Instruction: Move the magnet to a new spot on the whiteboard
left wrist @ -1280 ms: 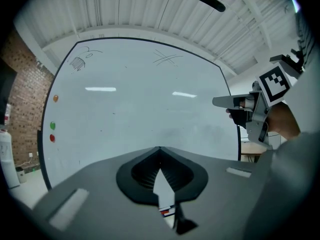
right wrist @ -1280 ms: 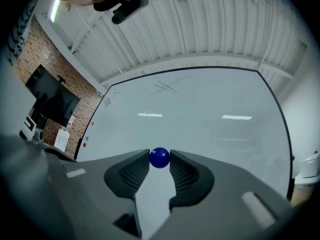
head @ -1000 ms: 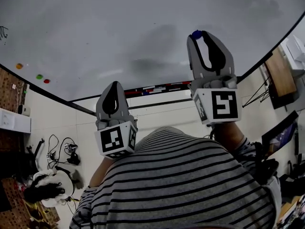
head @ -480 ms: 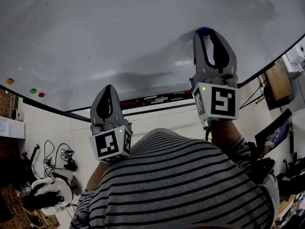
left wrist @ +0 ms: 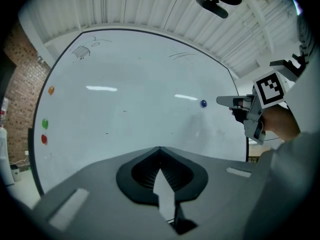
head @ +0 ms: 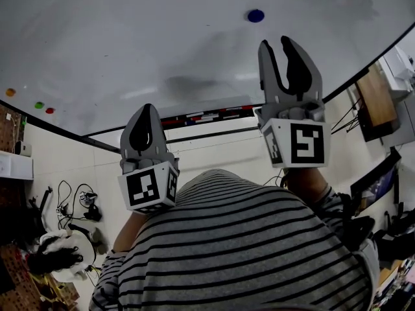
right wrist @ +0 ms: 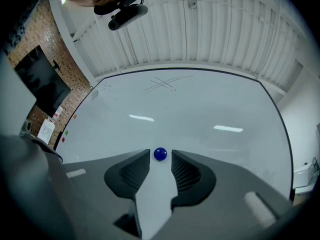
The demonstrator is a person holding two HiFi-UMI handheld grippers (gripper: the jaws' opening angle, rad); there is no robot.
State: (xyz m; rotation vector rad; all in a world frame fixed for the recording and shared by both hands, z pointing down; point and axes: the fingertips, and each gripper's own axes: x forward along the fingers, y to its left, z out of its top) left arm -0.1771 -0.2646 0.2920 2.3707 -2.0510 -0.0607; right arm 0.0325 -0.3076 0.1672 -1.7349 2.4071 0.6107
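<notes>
A small round blue magnet [head: 255,15] sticks to the whiteboard [head: 130,37], alone on its upper right part. My right gripper [head: 277,43] stands open just short of it, with a gap between the jaws and the magnet. In the right gripper view the magnet [right wrist: 160,154] shows between the two parted jaws of the right gripper [right wrist: 160,157], out on the board beyond them. My left gripper [head: 146,109] is shut and empty, lower and to the left, away from the board. In the left gripper view the left gripper [left wrist: 160,150] is shut, and the magnet [left wrist: 203,103] lies off to the right.
Orange [head: 10,92], green [head: 39,105] and red [head: 50,110] magnets sit near the board's left edge. A marker tray [head: 207,116] runs under the board. Faint pen marks [left wrist: 82,49] show at its top left. Cables and gear [head: 78,203] lie on the floor.
The right gripper, shut on the blue magnet at the board before, has opened and drawn back. The magnet stays stuck on the board. The left gripper has barely moved.
</notes>
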